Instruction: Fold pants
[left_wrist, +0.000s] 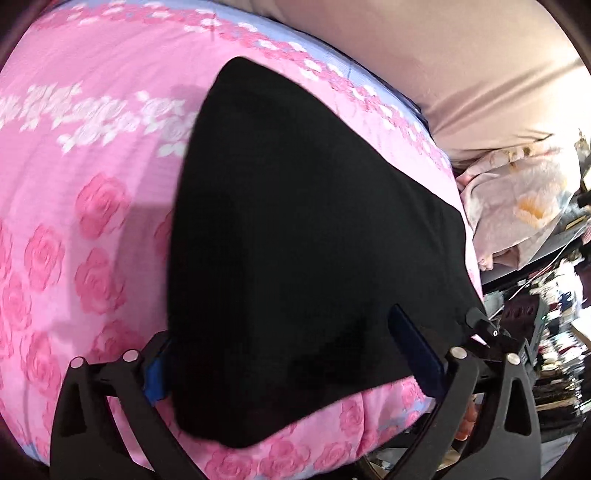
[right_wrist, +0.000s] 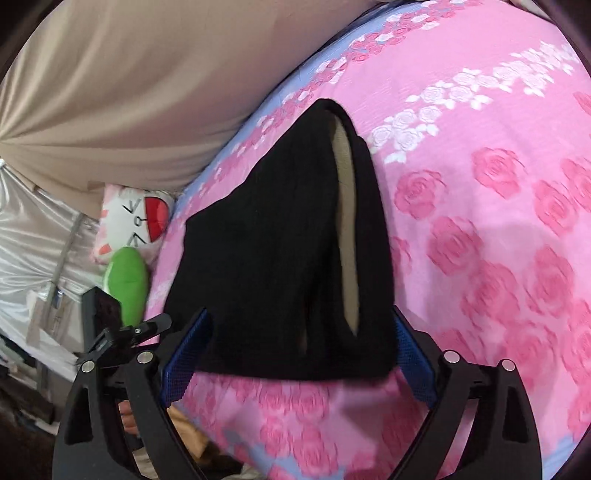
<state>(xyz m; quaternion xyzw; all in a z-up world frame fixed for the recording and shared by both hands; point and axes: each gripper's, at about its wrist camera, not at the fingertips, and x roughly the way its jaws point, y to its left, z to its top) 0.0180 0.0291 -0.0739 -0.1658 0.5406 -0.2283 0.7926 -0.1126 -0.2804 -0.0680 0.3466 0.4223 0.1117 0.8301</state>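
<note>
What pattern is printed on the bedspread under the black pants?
Pink roses on a pink bedspread, with a band of white roses; clearest in the right wrist view.

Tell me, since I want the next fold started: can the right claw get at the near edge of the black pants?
Probably yes: the right claw is open, its fingers straddling the near edge of the black pants, with nothing between.

Matt black cloth pants (left_wrist: 295, 240) on woven rose-patterned bedspread (left_wrist: 92, 221)
</note>
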